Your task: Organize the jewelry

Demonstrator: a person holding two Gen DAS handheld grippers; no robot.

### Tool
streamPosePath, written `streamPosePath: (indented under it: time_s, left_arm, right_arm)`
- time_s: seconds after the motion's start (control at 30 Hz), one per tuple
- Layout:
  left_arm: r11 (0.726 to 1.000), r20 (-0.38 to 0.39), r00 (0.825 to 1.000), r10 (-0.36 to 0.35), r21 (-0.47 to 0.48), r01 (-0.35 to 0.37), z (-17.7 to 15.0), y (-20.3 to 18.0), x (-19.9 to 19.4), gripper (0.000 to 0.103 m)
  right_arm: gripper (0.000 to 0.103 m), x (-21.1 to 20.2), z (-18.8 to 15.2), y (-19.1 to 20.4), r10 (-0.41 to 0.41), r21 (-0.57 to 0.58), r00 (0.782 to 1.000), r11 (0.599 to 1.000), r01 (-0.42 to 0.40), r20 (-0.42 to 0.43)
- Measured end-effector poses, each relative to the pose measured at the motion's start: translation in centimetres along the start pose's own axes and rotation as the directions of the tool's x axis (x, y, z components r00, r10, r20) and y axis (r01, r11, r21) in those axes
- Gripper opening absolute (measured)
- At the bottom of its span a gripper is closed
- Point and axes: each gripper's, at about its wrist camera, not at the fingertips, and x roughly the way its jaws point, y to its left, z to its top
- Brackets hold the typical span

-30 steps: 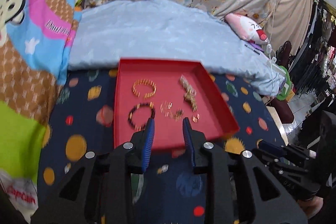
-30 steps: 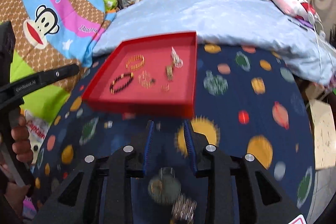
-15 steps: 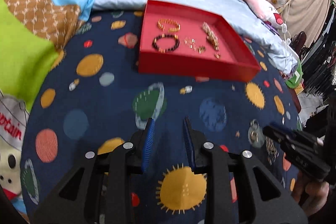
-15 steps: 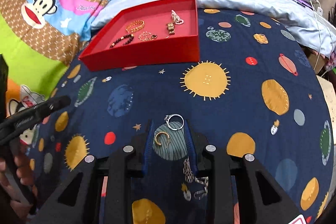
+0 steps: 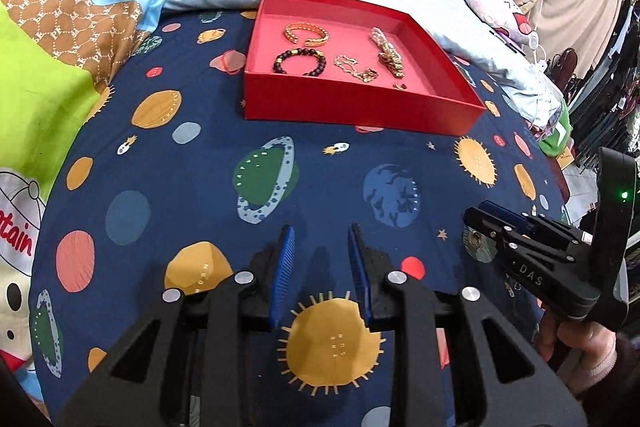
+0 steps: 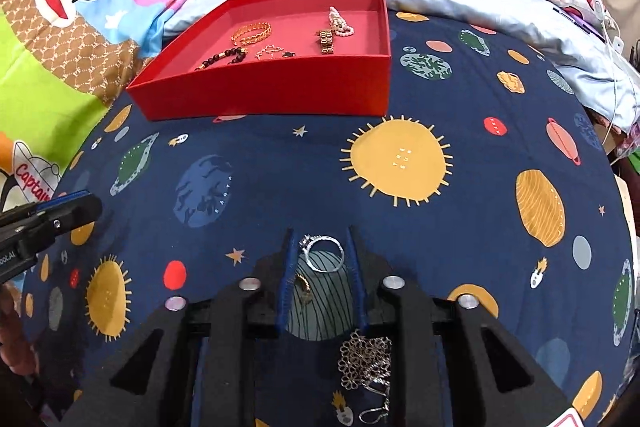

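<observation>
1. My right gripper (image 6: pixel 320 247) points steeply down at the navy planet-print bedsheet (image 6: pixel 460 99). Its jaws have just been closing, with the silver ring with a small stone (image 6: pixel 323 253) between the blue pads; I cannot tell whether the pads press on it yet.
2. A small gold ring (image 6: pixel 303 285) lies just at 7 o'clock of the silver ring, near my left pad.
3. A silver filigree chain (image 6: pixel 364 361) lies heaped on the sheet at 6 o'clock, under the gripper body.
4. My left gripper (image 5: pixel 320 247) hangs over bare sheet, jaws parted, holding nothing.
5. The shallow red cardboard tray (image 5: pixel 360 107) sits at 12 o'clock in both views, well apart from both grippers.
6. Tray contents: gold open cuff bangle (image 5: pixel 306 33), dark beaded bracelet (image 5: pixel 299 62), thin gold chain (image 5: pixel 354 67), gold link bracelet (image 5: pixel 390 57).
</observation>
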Motion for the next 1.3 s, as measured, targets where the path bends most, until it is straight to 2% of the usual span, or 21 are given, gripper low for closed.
streamPosePath:
  time_s: [0.27,0.47,0.67,0.8,1.1,1.13,1.17,1.23,1.27,1.3]
  left_arm:
    - [0.998,-0.015,0.999,-0.041,0.038,0.041,-0.3,-2.4,0.1,0.027]
    - [0.991,-0.035,0.994,-0.1,0.09,0.103,-0.6,-5.8,0.8,0.027]
    - [0.978,-0.061,0.987,-0.148,0.139,0.155,-0.8,-9.6,2.5,0.027]
    - [0.974,-0.08,0.984,-0.158,0.153,0.169,-0.9,-11.2,3.9,0.027]
    - [0.976,-0.097,0.987,-0.129,0.166,0.144,-1.3,-12.8,6.2,0.025]
    - [0.975,-0.099,0.987,-0.13,0.167,0.145,-1.3,-12.8,6.2,0.024]
    - [0.975,-0.099,0.986,-0.131,0.166,0.146,-1.3,-12.9,6.2,0.016]
    - [0.975,-0.101,0.986,-0.136,0.162,0.151,-1.4,-12.8,6.2,0.014]
    - [0.975,-0.102,0.985,-0.141,0.16,0.156,-1.3,-12.8,6.2,0.005]
    - [0.974,-0.108,0.983,-0.148,0.158,0.164,-1.3,-12.8,6.3,0.002]
  right_arm:
    - [0.021,-1.9,-0.7,-1.6,0.024,0.062,0.999,0.998,-0.026,0.032]
    - [0.021,-5.7,-1.6,-4.7,0.001,0.131,0.997,0.991,-0.011,0.08]
    - [0.021,-8.3,-3.3,-7.1,-0.032,0.187,0.996,0.982,0.015,0.086]
    - [0.021,-9.1,-4.2,-8.0,-0.039,0.207,0.995,0.978,0.02,0.087]
    - [0.021,-9.7,-5.0,-8.3,-0.032,0.214,0.996,0.977,0.013,0.086]
    - [0.021,-9.7,-5.0,-8.4,-0.031,0.215,0.996,0.977,0.012,0.086]
    - [0.021,-9.7,-5.1,-8.3,-0.03,0.215,0.996,0.977,0.011,0.086]
    - [0.021,-9.9,-5.2,-8.3,-0.03,0.214,0.996,0.977,0.011,0.086]
    - [0.021,-9.9,-5.2,-8.3,-0.03,0.215,0.996,0.977,0.011,0.086]
    - [0.021,-9.8,-5.2,-8.3,-0.029,0.216,0.996,0.976,0.01,0.086]
